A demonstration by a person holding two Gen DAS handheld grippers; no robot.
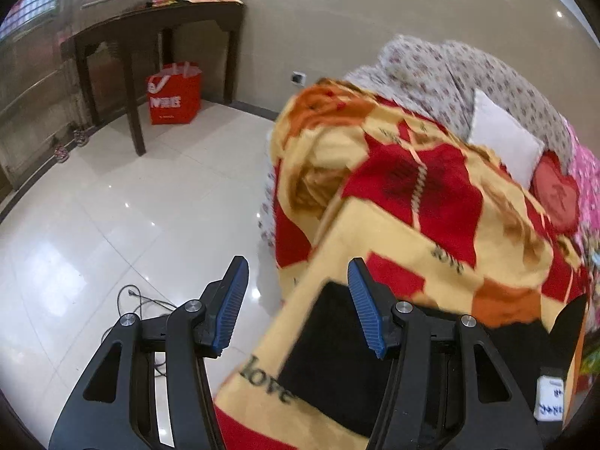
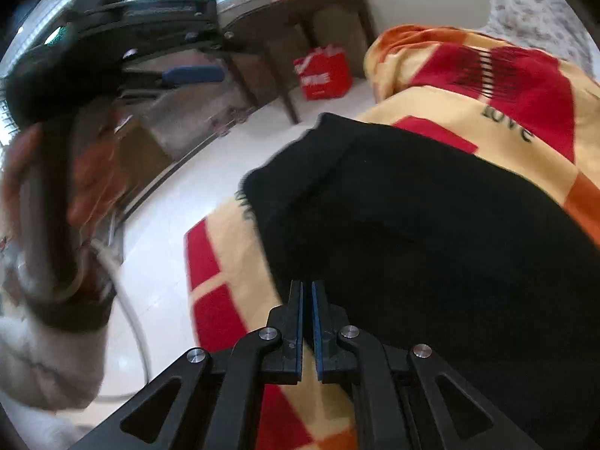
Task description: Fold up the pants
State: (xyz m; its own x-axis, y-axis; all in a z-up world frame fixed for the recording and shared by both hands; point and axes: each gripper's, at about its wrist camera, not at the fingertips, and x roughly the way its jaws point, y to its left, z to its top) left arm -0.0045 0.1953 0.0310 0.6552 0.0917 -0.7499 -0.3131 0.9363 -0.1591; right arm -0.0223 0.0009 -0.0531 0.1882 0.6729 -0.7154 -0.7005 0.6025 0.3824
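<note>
The black pants (image 2: 431, 225) lie spread on a red, yellow and orange blanket (image 2: 525, 90) on the bed. In the left wrist view the pants (image 1: 337, 367) show as a dark patch near the blanket's edge. My left gripper (image 1: 298, 273) is open and empty, held above the bed's corner, its right finger over the pants. My right gripper (image 2: 306, 285) is shut, its tips at the near edge of the pants; whether cloth is pinched between them I cannot tell. The left gripper (image 2: 195, 73) and the hand holding it also show, blurred, in the right wrist view.
A white tiled floor (image 1: 112, 206) lies left of the bed, with a black cable (image 1: 138, 300) on it. A dark wooden table (image 1: 157, 26) stands by the wall with a red bag (image 1: 174, 93) under it. A floral quilt (image 1: 468, 75) and white pillow (image 1: 502, 138) lie at the bed's far end.
</note>
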